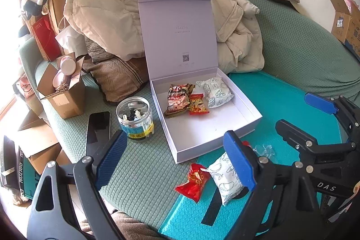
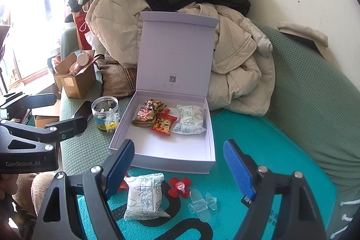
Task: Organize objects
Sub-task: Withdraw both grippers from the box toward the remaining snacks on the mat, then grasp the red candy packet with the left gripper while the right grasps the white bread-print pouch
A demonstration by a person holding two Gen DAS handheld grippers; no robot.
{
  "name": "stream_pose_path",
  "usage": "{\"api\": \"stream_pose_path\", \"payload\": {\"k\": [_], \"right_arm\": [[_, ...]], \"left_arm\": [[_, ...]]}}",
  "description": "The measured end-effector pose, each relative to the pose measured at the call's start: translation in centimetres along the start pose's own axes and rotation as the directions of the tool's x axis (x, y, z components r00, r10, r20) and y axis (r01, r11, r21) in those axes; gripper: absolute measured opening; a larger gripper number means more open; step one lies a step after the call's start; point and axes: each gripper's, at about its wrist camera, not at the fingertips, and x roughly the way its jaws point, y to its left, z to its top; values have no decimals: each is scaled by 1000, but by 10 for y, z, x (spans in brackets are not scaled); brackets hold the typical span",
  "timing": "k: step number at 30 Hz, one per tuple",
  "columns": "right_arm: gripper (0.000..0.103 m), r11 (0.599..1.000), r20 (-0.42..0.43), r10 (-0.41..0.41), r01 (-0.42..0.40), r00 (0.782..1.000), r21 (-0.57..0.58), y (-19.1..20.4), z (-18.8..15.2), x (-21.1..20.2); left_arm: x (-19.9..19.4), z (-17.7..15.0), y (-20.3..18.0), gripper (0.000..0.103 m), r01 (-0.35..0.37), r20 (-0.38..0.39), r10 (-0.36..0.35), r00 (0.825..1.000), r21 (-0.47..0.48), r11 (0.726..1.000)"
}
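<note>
Sofa [image 1: 139, 172] in green quilted cover is carrying everything, with a teal foam mat [image 2: 258, 143] lying over its seat at 4 o'clock. Coats [image 1: 105, 15] are piling up at 12 o'clock behind a white box [image 2: 202, 163], which is sitting open with its lid [image 1: 177, 26] standing upright. Inside the box 3 snack packets are lying toward the far wall: a brown packet [image 1: 177, 98], a small red packet [image 1: 198, 104] touching it, and a white printed packet [image 1: 217, 90] at 1 o'clock of those.

Left tongs [image 1: 177, 159] are hanging spread wide over the box's near corner, gripping nothing. Right tongs [image 2: 180, 165] are likewise spread, empty, above the mat.

On the mat, just beside the box's near wall, are lying a second white packet [image 2: 145, 196], a red candy wrapper [image 1: 194, 181] at its 9 o'clock, a red flower clip [image 2: 180, 187] and a clear clip [image 2: 202, 204]. A clear jar [image 1: 134, 119] and a dark phone [image 1: 98, 127] are resting at 9 o'clock of the box.
</note>
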Motion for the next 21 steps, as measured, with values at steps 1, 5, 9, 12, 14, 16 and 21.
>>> {"api": "stream_pose_path", "payload": {"k": [1, 5, 9, 12, 14, 16, 21], "right_arm": [[83, 1000, -6, -1, 1, 1000, 0, 0, -3, 2], [83, 1000, -29, 4, -4, 1000, 3, 1, -13, 8], [83, 1000, -58, 13, -13, 998, 12, 1, -25, 14], [83, 999, -77, 28, -26, 997, 24, 2, -35, 19], [83, 999, -93, 36, -34, 995, 24, 4, -42, 23], [83, 999, -109, 42, -39, 993, 29, 6, -50, 26], [83, 998, -143, 61, -56, 988, 38, 10, -66, 35]], "left_arm": [[3, -3, 0, 87, 0, -9, 0, 1000, -2, 1000], [13, -12, 1, 87, 2, -49, -3, 999, -10, 1000], [21, -23, 3, 87, 1, -79, -2, 997, -11, 1000], [27, -33, 5, 87, 6, -107, -8, 994, -22, 1000], [31, -40, 7, 87, 8, -129, -11, 992, -30, 1000], [36, -46, 8, 87, 6, -148, -11, 989, -34, 999], [46, -60, 11, 87, 5, -191, -13, 981, -44, 999]]}}
